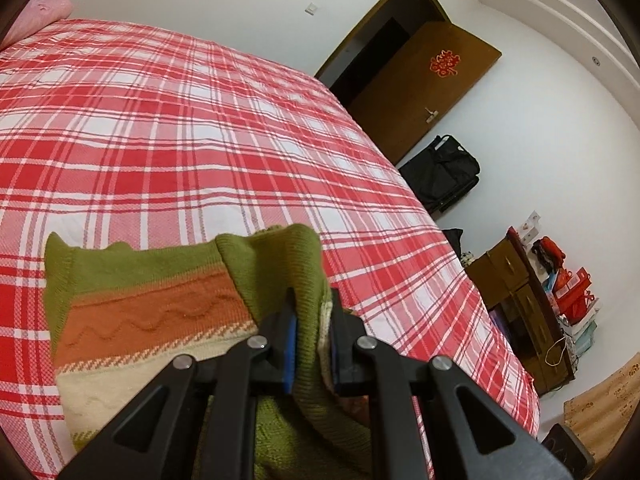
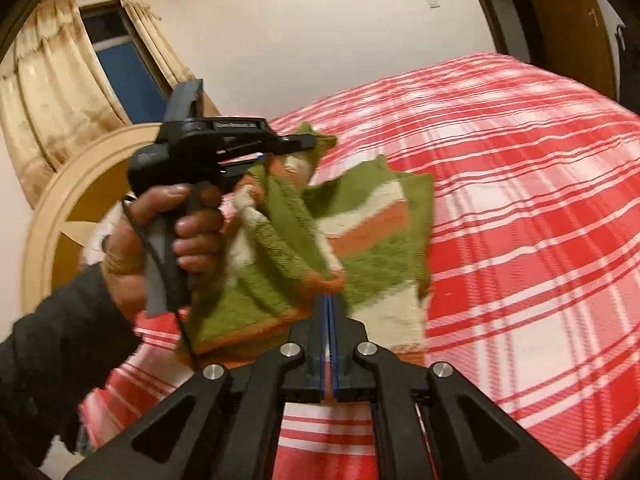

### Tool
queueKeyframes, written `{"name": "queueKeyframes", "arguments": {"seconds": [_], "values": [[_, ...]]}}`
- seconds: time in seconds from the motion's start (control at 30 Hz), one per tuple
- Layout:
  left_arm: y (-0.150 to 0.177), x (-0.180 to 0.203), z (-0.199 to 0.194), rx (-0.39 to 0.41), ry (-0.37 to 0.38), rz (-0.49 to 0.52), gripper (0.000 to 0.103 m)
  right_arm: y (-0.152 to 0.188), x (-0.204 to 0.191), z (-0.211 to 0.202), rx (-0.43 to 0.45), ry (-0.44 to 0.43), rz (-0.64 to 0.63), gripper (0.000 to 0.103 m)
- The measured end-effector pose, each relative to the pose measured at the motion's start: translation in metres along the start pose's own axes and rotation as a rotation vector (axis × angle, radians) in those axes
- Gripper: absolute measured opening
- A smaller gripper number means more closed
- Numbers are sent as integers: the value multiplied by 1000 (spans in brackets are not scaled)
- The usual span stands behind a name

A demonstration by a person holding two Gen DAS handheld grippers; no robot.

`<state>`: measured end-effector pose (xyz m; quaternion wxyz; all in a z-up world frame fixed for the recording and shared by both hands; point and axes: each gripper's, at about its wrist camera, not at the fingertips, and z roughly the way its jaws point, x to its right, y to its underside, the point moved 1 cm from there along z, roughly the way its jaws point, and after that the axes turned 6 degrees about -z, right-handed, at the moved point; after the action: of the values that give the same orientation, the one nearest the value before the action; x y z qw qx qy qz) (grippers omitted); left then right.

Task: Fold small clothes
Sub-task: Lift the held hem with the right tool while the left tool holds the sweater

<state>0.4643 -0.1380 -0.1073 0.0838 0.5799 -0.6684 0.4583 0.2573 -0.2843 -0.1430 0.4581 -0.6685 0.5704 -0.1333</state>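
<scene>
The small green, orange and cream knitted sweater [image 2: 360,240] hangs in the frame's middle between both tongs: the left gripper [image 1: 314,336] is clamped on its green edge, the right gripper [image 2: 329,312] looks pressed together on its orange hem.

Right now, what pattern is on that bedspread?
A red, pink and white plaid on the bedspread, clearest in the left wrist view.

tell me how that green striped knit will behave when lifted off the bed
Probably floppy: the knit garment sags and folds between the left gripper and right gripper. Likely light, since pinched edges carry it. Its thick ribbed weave should resist slipping.
</scene>
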Motion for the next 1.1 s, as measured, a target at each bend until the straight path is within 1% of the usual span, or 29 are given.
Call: {"name": "queueKeyframes", "arguments": {"seconds": [0.03,0.07,0.17,0.23,0.27,0.3,0.33,0.37,0.4,0.5,0.57,0.67,0.7,0.73,0.8,0.87,0.93,1.0,1.03,1.07,1.1], "values": [[0,1,-1,0,1,2,13,0,-3,2,-12,-25,-4,71],[0,1,-1,0,1,4,13,0,-5,3,-12,-51,8,93],[0,3,-3,1,7,7,13,-4,-4,15,-8,-60,22,93],[0,4,-4,-2,10,11,13,-10,2,26,-5,-69,56,92],[0,5,-5,-5,9,16,13,-13,7,34,-22,-94,81,87],[0,6,-4,-8,9,19,13,-14,10,39,-39,-116,94,67],[0,7,-4,-11,6,23,13,-15,12,44,-54,-139,105,54],[0,8,-3,-13,2,25,13,-16,13,47,-54,-142,102,30],[-1,8,-1,-16,1,25,13,-16,12,47,-57,-149,91,14],[-1,13,3,-23,7,27,13,-14,4,35,-38,-138,51,11],[1,19,8,-31,17,33,13,-12,2,24,-28,-90,26,11],[7,32,18,-43,19,60,13,-6,12,9,-38,-38,56,11],[9,36,22,-49,18,67,13,-5,17,5,-45,-33,69,11],[11,41,28,-58,12,76,13,-2,23,3,-58,-30,90,11],[17,49,42,-70,-23,108,13,2,29,1,-78,-12,106,11],[25,55,59,-82,-86,150,14,8,38,2,-99,5,136,11],[31,58,68,-92,-89,169,15,17,48,5,-130,22,169,11],[36,66,68,-76,-103,205,15,23,54,7,-158,12,194,11],[37,72,63,-59,-95,225,17,26,57,6,-164,8,203,11],[40,79,57,-45,-89,256,26,28,57,5,-163,3,208,11],[43,86,48,-25,-99,303,34,28,58,5,-163,-4,213,12]]}}
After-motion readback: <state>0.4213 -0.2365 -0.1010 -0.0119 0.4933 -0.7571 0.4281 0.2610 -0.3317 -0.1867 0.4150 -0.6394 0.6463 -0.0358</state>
